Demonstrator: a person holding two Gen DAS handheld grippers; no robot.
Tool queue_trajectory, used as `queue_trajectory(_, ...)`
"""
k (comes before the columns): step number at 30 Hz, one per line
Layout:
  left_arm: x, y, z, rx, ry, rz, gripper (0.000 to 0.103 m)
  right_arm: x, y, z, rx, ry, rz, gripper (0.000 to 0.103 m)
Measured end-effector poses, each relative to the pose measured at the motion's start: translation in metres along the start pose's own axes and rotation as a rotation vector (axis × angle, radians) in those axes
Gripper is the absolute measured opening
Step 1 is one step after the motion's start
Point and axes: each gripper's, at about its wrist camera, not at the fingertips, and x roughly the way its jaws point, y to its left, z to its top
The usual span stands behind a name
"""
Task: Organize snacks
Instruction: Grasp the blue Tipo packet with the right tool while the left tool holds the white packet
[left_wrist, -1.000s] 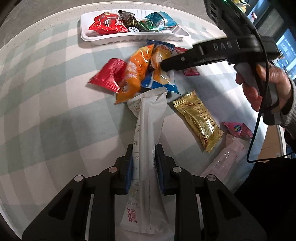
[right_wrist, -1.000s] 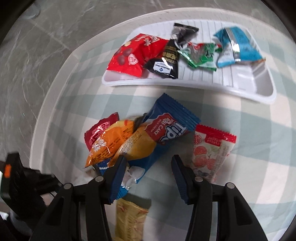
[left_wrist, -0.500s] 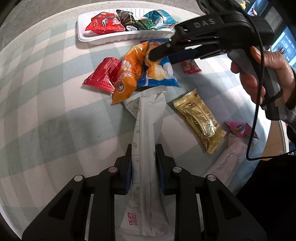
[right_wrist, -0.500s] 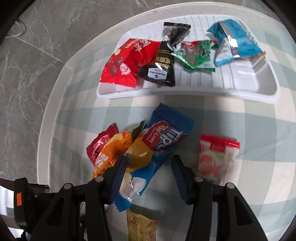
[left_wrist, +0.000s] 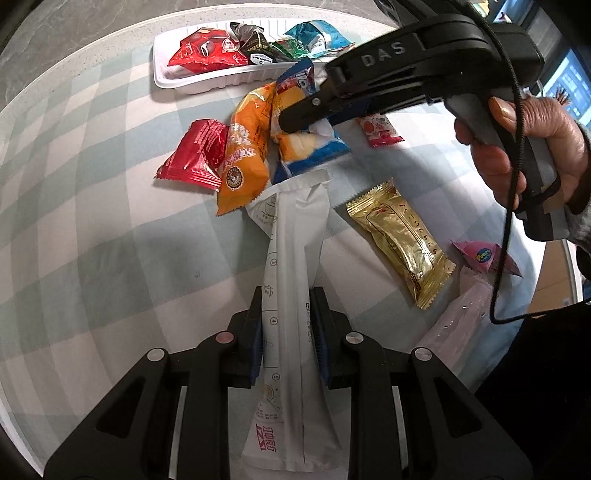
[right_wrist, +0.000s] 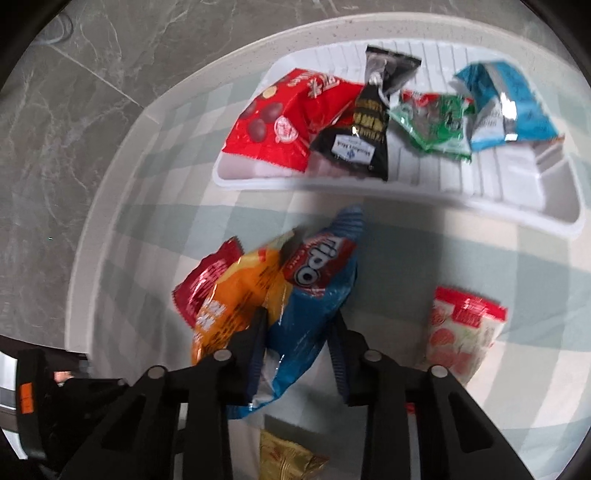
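Blue snack pack (right_wrist: 310, 317), crinkled, red "Tipo" label, lies between the closing jaws of the right gripper (right_wrist: 299, 354), pads pressing it, at six o'clock from the white tray (right_wrist: 517, 218); left gripper (left_wrist: 287, 328) clamps a long white sachet (left_wrist: 291, 258)

Left wrist camera: steep downward look over checked tablecloth (left_wrist: 110, 229), close, white tray (left_wrist: 207, 79) far. Right wrist camera: similar downward tilt, nearer that tray (right_wrist: 436, 199). 2 views share tray, blue packet (left_wrist: 314, 147) (right_wrist: 314, 306).
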Motion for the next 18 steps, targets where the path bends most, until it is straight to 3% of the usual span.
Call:
queue_trajectory(8,-0.004,0.012,-0.006,-0.047,-0.03,-0.054,0.02,-0.026,-0.012,-0.025,0.003,-0.04,0.103,0.03)
queue_trajectory(18,-0.015,0.014,-0.006,-0.072,-0.046,-0.146,0.018,-0.057,-0.032,-0.048,0.072,-0.075,0.164,0.03)
